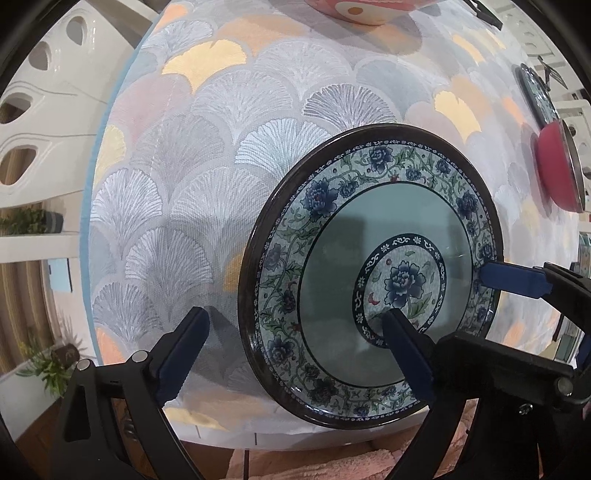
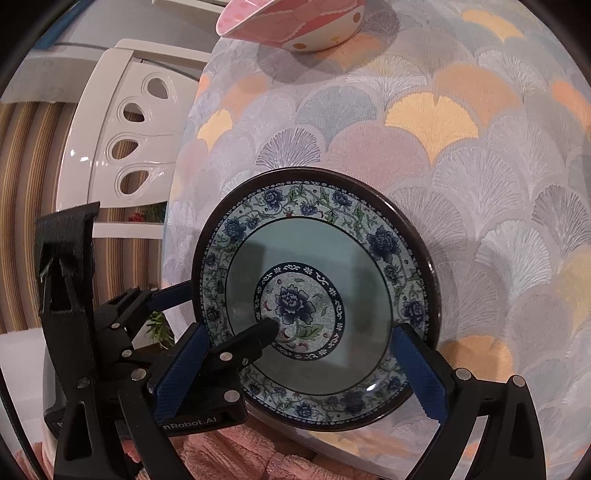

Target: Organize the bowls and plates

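A dark-rimmed plate [image 1: 332,229] [image 2: 384,243] with blue flowers and a pale green ring lies flat on the tablecloth by the table's near edge. My left gripper [image 1: 295,354] [image 2: 225,310] points down at it, jaws wide open. One of its fingers [image 1: 406,354] hangs over the plate's middle and the other stands outside the rim over the cloth. My right gripper [image 2: 299,369] is open too, its fingers spread over the plate's near part, and one blue finger [image 1: 513,278] shows at the plate's right rim. No pad presses on the plate.
A pink bowl [image 1: 354,11] [image 2: 295,26] stands at the far side of the table. At the right are a red bowl [image 1: 557,170] and a second patterned plate [image 1: 535,92]. A white chair [image 2: 122,140] stands to the left. Pink cloth [image 2: 240,458] lies below the table edge.
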Available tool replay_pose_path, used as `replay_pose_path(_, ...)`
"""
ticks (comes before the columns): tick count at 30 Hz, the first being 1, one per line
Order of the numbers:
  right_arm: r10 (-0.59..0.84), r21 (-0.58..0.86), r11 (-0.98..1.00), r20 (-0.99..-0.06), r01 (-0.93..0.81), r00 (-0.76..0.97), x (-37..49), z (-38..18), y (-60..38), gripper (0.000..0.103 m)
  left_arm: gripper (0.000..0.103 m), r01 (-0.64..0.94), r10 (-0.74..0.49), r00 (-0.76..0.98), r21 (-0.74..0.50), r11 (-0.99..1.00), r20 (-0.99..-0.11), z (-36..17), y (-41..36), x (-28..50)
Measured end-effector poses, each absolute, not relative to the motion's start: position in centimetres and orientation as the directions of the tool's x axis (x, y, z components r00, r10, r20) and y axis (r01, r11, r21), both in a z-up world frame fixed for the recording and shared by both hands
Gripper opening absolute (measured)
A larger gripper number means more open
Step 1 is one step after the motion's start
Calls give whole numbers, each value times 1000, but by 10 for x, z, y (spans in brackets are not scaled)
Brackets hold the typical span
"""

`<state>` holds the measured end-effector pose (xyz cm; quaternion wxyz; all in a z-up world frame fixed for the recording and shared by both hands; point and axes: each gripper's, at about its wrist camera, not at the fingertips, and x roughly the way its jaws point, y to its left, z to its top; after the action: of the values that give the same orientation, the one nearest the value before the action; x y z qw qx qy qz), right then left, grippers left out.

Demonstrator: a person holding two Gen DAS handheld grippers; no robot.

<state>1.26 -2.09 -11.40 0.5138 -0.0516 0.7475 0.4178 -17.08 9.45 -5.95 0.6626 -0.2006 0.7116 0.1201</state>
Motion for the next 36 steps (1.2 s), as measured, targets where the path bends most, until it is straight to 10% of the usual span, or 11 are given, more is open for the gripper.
replay_pose_path(36, 431, 593, 699, -795, -399, -427, 121, -104, -95, 98, 94, -475, -33, -94, 15, 880, -995, -10, 28, -81)
